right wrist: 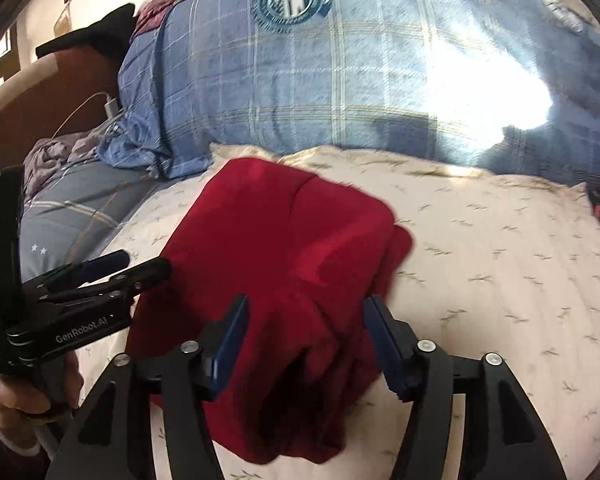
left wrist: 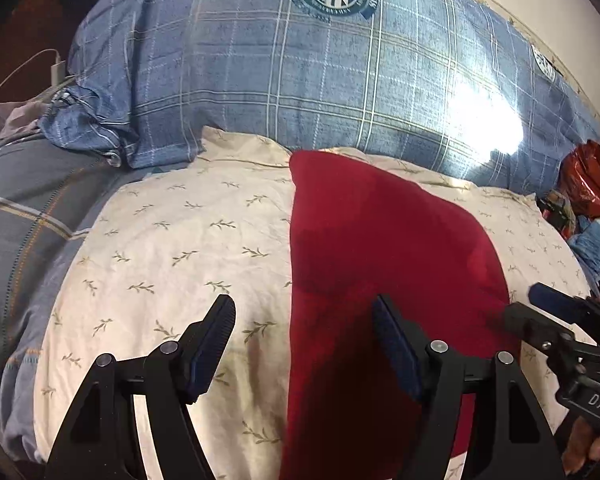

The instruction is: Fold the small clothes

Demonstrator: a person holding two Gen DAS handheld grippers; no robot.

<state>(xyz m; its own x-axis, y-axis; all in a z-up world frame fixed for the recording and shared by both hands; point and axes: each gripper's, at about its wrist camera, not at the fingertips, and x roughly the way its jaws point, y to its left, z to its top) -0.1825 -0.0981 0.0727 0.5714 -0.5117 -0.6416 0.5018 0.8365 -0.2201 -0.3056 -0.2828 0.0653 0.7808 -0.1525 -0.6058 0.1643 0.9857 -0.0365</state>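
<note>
A dark red garment [left wrist: 380,240] [right wrist: 292,240] lies folded on a cream leaf-print bedcover [left wrist: 172,248] [right wrist: 500,272]. Its near end is bunched and rumpled in the right wrist view. My left gripper [left wrist: 302,304] is open over the garment's left edge, one finger above the cream cover and the other above the red cloth. My right gripper [right wrist: 308,304] is open, with the bunched red cloth lying between and under its blue pads without being pinched. Each gripper also shows in the other's view: the right gripper [left wrist: 524,304] at the garment's right edge, the left gripper [right wrist: 144,264] at its left edge.
A big blue plaid pillow [left wrist: 300,80] [right wrist: 340,80] with a round crest rises behind the cover. A white charger and cable [left wrist: 58,68] [right wrist: 110,106] lie far left. Red bags and clutter [left wrist: 588,180] crowd the right. A person's hand [right wrist: 20,396] holds the left gripper.
</note>
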